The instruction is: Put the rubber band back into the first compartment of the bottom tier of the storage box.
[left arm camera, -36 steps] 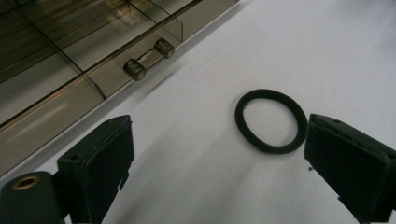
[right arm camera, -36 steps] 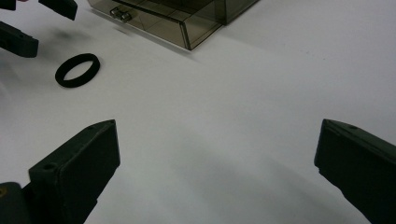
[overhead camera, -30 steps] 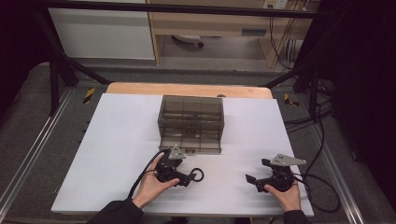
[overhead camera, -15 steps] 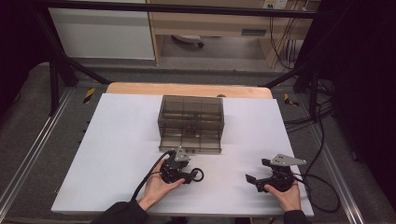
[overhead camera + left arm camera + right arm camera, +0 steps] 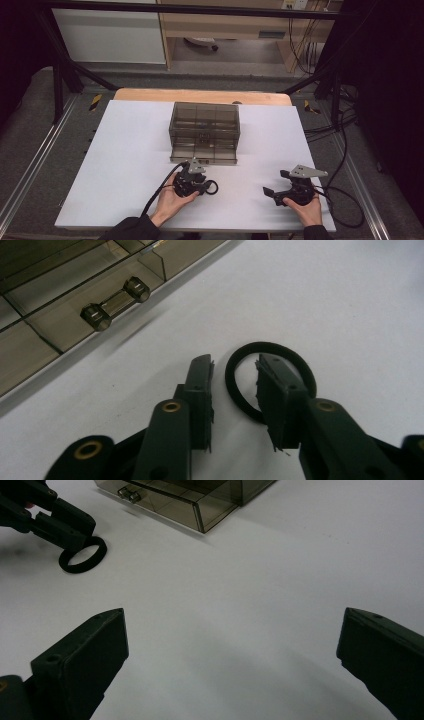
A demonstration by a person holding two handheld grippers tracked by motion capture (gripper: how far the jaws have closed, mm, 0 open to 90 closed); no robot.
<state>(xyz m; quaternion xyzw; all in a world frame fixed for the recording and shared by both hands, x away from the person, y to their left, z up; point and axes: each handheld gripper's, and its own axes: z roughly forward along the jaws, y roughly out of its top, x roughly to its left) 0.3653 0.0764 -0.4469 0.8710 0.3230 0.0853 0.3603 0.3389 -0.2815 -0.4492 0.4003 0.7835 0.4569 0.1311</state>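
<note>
A black ring [image 5: 212, 187] lies flat on the white table [image 5: 125, 150], in front of a smoky clear drawer box [image 5: 204, 125]. The box's bottom drawer [image 5: 202, 152] is pulled out, and its handle [image 5: 116, 302] is close by. My left gripper [image 5: 204, 185] is down at the ring [image 5: 235, 390] with its jaws a little apart. One jaw stands inside the ring and the other outside, so the ring's near rim lies between them, ungripped. My right gripper [image 5: 274, 183] rests at the front right, open wide [image 5: 232, 612] with nothing between its jaws. It looks across at the ring [image 5: 82, 555].
A wooden strip [image 5: 200, 96] runs along the table's far edge behind the box. Cables [image 5: 340, 200] trail off the right side. Metal frame rails [image 5: 30, 165] border the table on the left. Bare white surface lies between the two grippers.
My left gripper has slid right, up to the ring, so its jaws now straddle the ring's rim. The ring, the drawer and my right gripper have stayed put.
</note>
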